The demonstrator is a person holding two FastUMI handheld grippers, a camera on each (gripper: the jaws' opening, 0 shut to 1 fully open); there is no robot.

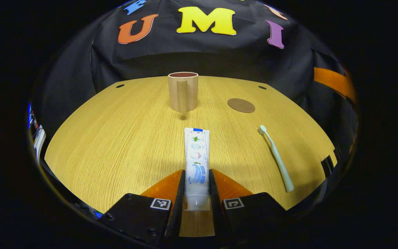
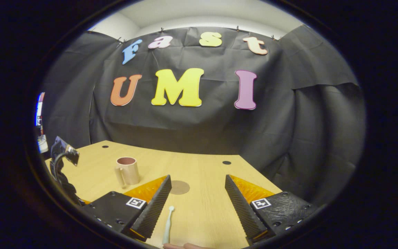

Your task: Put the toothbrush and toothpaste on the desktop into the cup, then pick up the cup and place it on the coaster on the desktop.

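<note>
While the toothpaste (image 1: 196,162) is clamped at its cap end between the left gripper (image 1: 197,193) fingers, the toothbrush (image 1: 277,159) lies on the desktop (image 1: 116,138) under the spread right gripper (image 2: 197,200) — cup (image 1: 183,91) off the coaster (image 1: 241,105), all left.

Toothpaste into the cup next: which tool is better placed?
Left. The left tool is already shut on the toothpaste, with the cup straight ahead. The right tool is open above the toothbrush.

Beige cup (image 1: 183,92), brown coaster (image 1: 241,105), seemingly mint-green toothbrush (image 1: 276,158), white-and-blue toothpaste (image 1: 196,162).
</note>
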